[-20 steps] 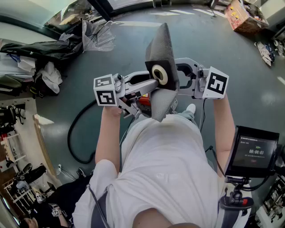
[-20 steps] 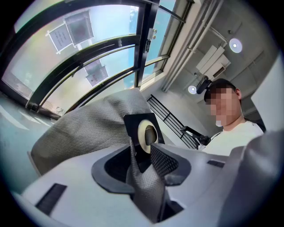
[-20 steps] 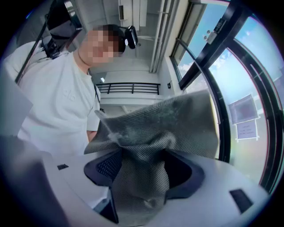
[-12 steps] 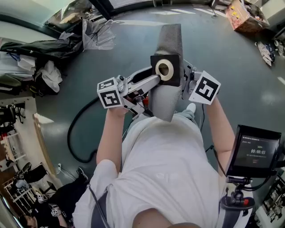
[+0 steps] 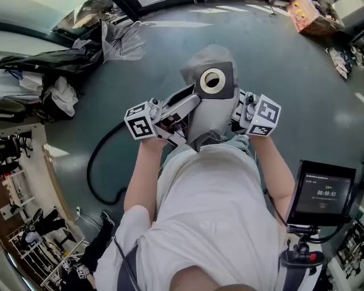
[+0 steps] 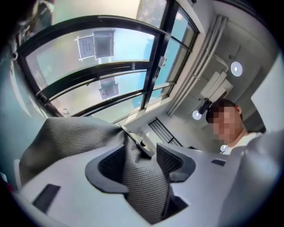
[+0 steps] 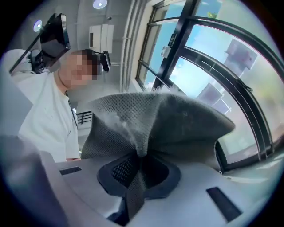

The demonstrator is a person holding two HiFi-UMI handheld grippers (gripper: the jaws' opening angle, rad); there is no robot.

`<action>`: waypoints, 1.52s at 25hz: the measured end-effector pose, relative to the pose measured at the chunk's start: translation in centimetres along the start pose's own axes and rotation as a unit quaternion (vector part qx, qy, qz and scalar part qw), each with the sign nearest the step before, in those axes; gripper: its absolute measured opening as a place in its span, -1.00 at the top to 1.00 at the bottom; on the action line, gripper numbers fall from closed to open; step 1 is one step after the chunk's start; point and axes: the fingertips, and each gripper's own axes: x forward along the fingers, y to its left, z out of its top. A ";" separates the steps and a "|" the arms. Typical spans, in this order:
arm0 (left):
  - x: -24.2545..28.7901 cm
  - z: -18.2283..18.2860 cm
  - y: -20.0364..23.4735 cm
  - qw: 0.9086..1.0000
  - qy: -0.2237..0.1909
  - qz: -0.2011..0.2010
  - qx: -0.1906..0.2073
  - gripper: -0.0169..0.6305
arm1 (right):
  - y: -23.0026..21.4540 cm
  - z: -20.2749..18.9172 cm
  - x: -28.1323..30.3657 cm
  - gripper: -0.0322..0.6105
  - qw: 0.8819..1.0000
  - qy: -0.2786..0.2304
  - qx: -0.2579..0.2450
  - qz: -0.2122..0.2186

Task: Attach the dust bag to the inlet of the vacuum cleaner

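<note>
The grey fabric dust bag (image 5: 211, 120) hangs in front of my chest, its black collar (image 5: 226, 86) and pale round ring (image 5: 212, 79) facing up. My right gripper (image 5: 236, 109) is at the bag's right side, shut on a pinch of its fabric (image 7: 164, 119); the fold runs down between the pads of that gripper (image 7: 137, 170). My left gripper (image 5: 190, 116) is at the bag's left side. Its jaws stand wide apart, and a loose fold of the bag (image 6: 133, 177) hangs between them at the gripper (image 6: 141, 159). The vacuum cleaner's body is hidden under the bag and my arms.
A black hose (image 5: 89, 170) loops over the grey floor at the left. Dark bags and clothes (image 5: 62, 57) pile up at the upper left, and a cardboard box (image 5: 304, 12) sits at the top right. A monitor on a stand (image 5: 321, 193) is close by my right elbow.
The bag has turned from edge-on to flat, so its collar and ring now face up. The right gripper has come in leftward and a little lower. The left gripper has barely shifted.
</note>
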 end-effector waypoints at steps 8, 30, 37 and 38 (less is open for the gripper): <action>-2.6 0.9 0.8 0.997 -0.018 0.064 0.046 0.28 | -1.2 0.0 -6.5 0.82 0.992 -0.083 0.077 -0.052; -9.3 -22.8 41.3 0.938 0.250 0.241 0.029 0.29 | -21.0 -42.0 -32.7 0.82 0.955 0.191 0.111 -0.197; -11.7 -29.3 48.1 0.897 0.352 0.262 0.058 0.29 | -23.1 -57.9 -35.7 0.82 0.930 0.335 0.074 -0.134; -12.3 -29.7 48.5 0.887 0.373 0.266 0.065 0.29 | -22.9 -59.7 -35.8 0.82 0.923 0.359 0.065 -0.124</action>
